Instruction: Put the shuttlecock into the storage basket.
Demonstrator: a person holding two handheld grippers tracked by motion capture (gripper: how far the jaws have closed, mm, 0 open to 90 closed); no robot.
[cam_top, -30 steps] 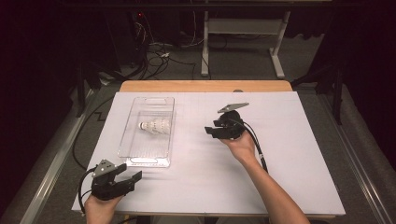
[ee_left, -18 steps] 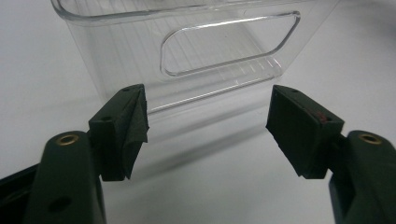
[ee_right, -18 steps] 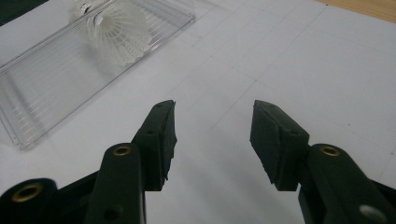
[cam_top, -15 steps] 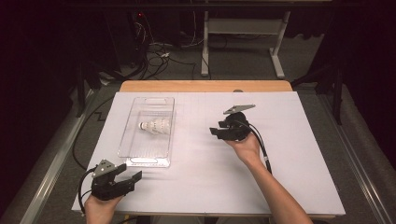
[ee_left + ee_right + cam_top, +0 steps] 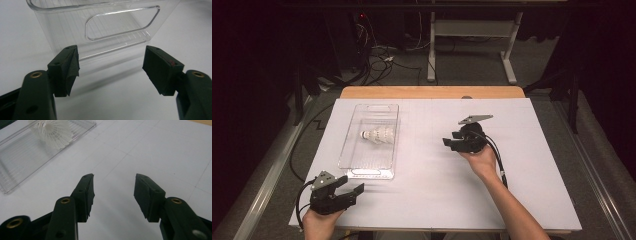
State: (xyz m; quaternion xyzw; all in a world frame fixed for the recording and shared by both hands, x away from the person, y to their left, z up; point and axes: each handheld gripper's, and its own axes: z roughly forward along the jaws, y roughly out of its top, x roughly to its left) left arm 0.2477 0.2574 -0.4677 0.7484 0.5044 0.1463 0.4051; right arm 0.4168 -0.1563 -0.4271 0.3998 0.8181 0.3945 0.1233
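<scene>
The right gripper (image 5: 113, 195) hovers with its two black jaws apart and nothing between them, over the white bench (image 5: 155, 152). Beyond the left-hand jaw, a clear plastic tray (image 5: 22, 157) holds a white shuttlecock (image 5: 56, 131).

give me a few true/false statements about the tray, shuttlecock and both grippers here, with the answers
1. The shuttlecock lies inside the clear tray. True.
2. The right gripper holds the shuttlecock. False: its jaws are open and empty, over the white table cover, apart from the tray.
3. The left gripper sits by the tray's near end, jaws open. True.
4. The tray holds two shuttlecocks. False: just one.
5. The left gripper view shows a handle cutout in the tray's end wall. True.
</scene>
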